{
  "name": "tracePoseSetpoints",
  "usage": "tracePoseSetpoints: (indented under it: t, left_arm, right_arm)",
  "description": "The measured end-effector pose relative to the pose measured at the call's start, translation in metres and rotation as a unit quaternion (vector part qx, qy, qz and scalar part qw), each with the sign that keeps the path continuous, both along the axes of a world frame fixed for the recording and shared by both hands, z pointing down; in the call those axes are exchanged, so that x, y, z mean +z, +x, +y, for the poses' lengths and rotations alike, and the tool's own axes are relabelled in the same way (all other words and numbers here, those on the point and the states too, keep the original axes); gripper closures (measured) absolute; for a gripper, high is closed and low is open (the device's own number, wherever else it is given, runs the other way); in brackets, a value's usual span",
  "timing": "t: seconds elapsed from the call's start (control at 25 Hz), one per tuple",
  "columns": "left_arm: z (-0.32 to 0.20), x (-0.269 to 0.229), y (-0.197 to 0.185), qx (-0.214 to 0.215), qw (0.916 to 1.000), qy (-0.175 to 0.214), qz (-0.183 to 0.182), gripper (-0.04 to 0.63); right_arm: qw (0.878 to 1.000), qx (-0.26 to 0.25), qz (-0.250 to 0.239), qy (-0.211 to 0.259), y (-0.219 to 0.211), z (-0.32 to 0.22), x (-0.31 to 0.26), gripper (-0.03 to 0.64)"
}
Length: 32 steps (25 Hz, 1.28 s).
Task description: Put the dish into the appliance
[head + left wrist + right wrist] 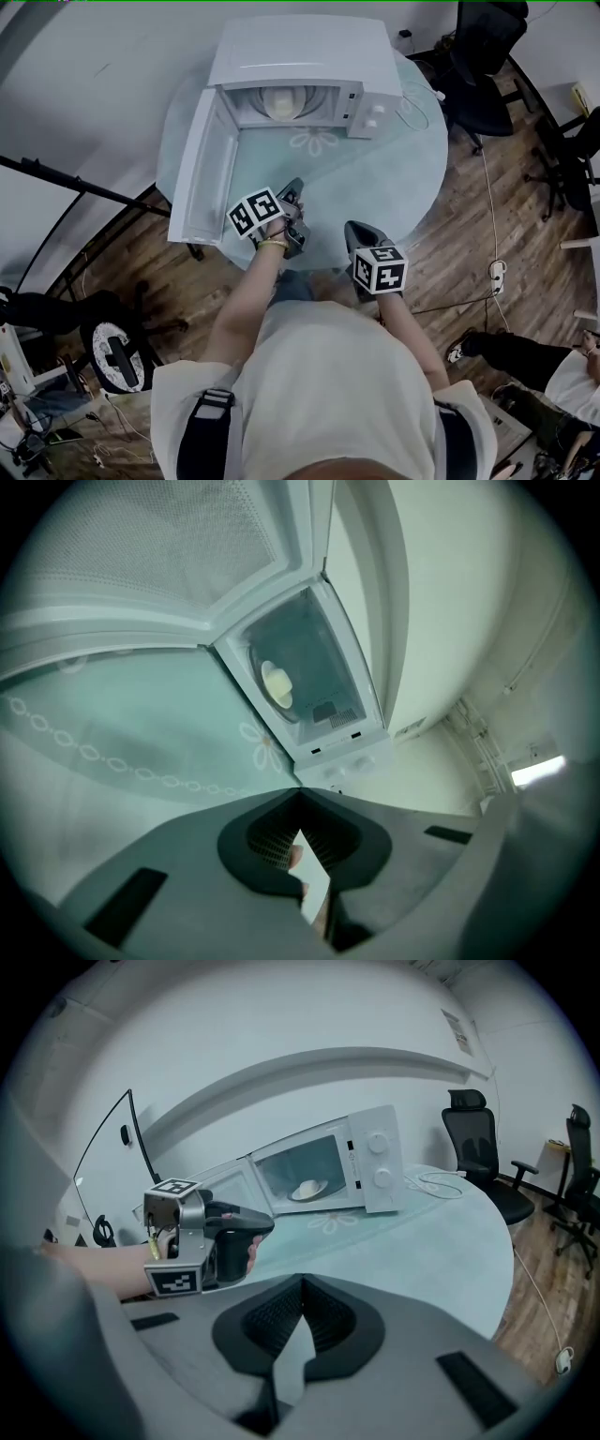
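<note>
Down close, the right gripper (302, 1286) is clamped shut on nothing, tips meeting over the table's (380, 183) near edge. Just beside it the left gripper (292, 190) is clenched too, jaws together and empty, pointing at the microwave (300, 52). The door (200, 169) hangs wide open to the left. And there's the dish (289, 101), pale and round, sitting inside the cavity on the turntable. A white cable (420, 101) lies by the microwave's right side, office chairs (483, 52) beyond.
</note>
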<state>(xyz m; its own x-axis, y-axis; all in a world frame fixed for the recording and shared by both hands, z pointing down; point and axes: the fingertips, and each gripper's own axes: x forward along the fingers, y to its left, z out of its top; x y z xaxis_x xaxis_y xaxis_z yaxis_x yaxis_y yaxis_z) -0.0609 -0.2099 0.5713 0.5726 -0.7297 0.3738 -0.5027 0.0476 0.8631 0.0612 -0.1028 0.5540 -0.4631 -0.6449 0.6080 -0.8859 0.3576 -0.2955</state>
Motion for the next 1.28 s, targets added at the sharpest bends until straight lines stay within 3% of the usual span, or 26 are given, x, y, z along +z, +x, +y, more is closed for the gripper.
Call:
tracePoseSetpoints:
  t: [0.24, 0.68, 1.28]
  left_arm:
    - [0.050, 0.007, 0.013, 0.039, 0.9961, 0.000, -0.079, 0.586]
    - [0.130, 0.011, 0.043, 0.092, 0.9848, 0.008, -0.147, 0.586]
    - [0.200, 0.021, 0.055, 0.110, 0.9817, -0.007, -0.155, 0.586]
  right_arm:
    - [1.000, 0.003, -0.011, 0.006, 0.010, 0.015, -0.004, 0.611]
    - [0.999, -0.002, -0.031, 0.011, 0.022, 0.056, -0.008, 0.611]
    - [0.999, -0.022, -0.043, 0.023, 0.018, 0.101, -0.010, 0.611]
